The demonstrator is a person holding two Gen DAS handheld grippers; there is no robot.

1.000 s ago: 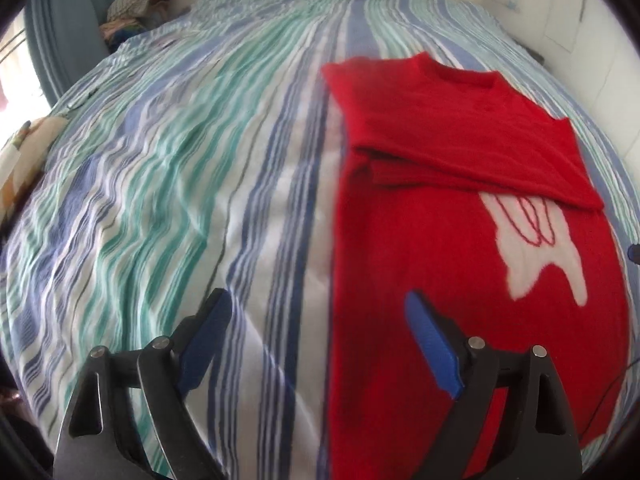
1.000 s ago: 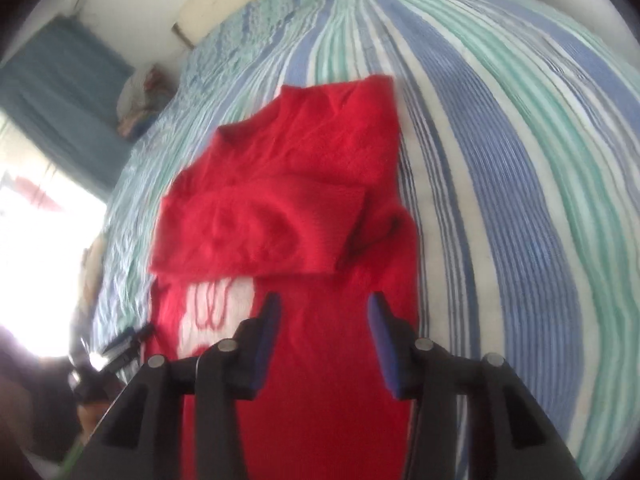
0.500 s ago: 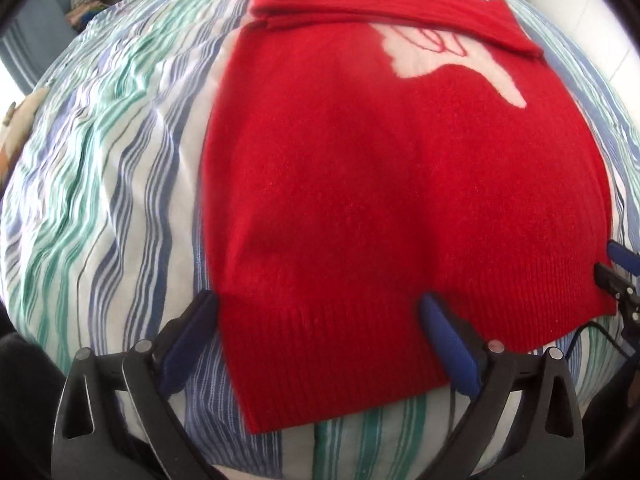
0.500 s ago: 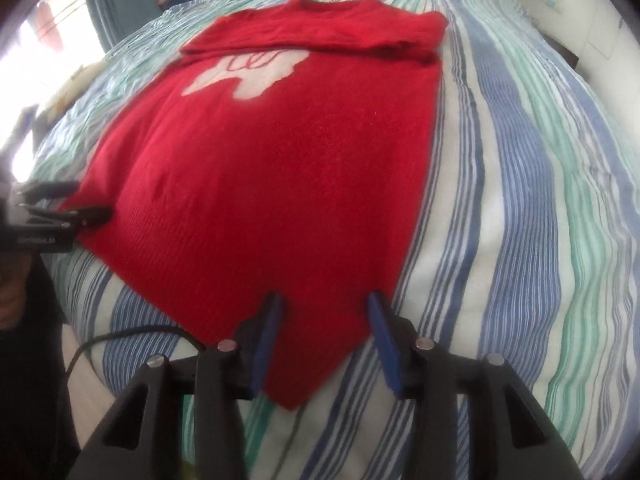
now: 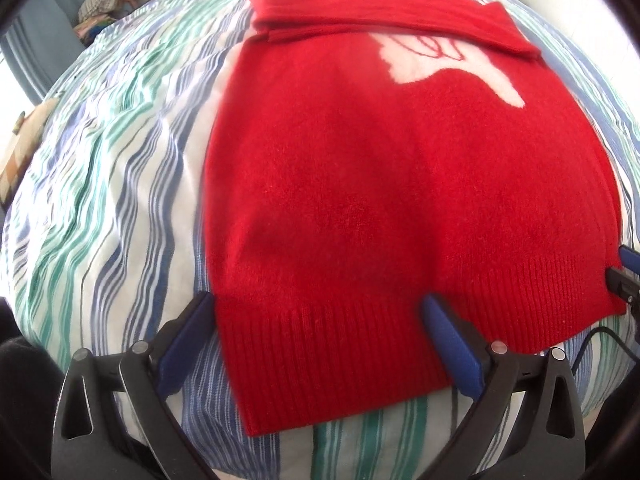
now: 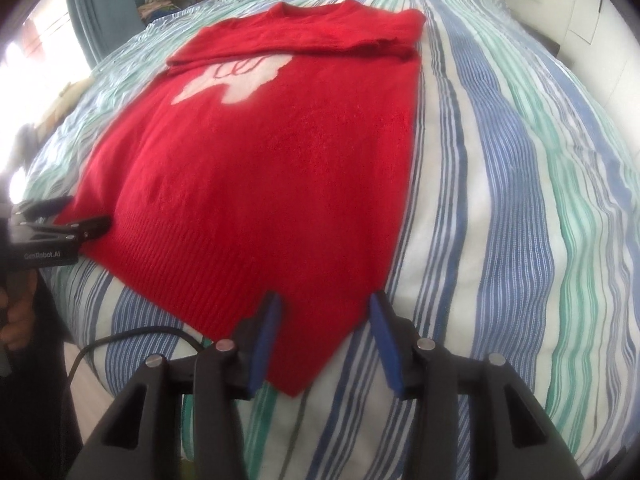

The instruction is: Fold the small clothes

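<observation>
A small red sweater [image 5: 380,184] with a white motif lies flat on the striped bed, both sleeves folded across the chest. It also shows in the right wrist view [image 6: 272,168]. My left gripper [image 5: 320,320] is open, its jaws straddling the near left corner of the ribbed hem. My right gripper [image 6: 324,320] is open over the near right hem corner. The right gripper's tips show at the edge of the left wrist view [image 5: 626,272]. The left gripper [image 6: 68,220] appears at the left of the right wrist view.
The bed [image 6: 520,200] has a blue, green and white striped cover. A pile of folded clothes [image 5: 104,8] sits by the blue curtain at the far left. A black cable [image 6: 132,336] hangs off the near bed edge.
Both grippers have pulled back from the sweater's middle to its near hem. In the last half second they lowered slightly toward the hem corners. Both stay open.
</observation>
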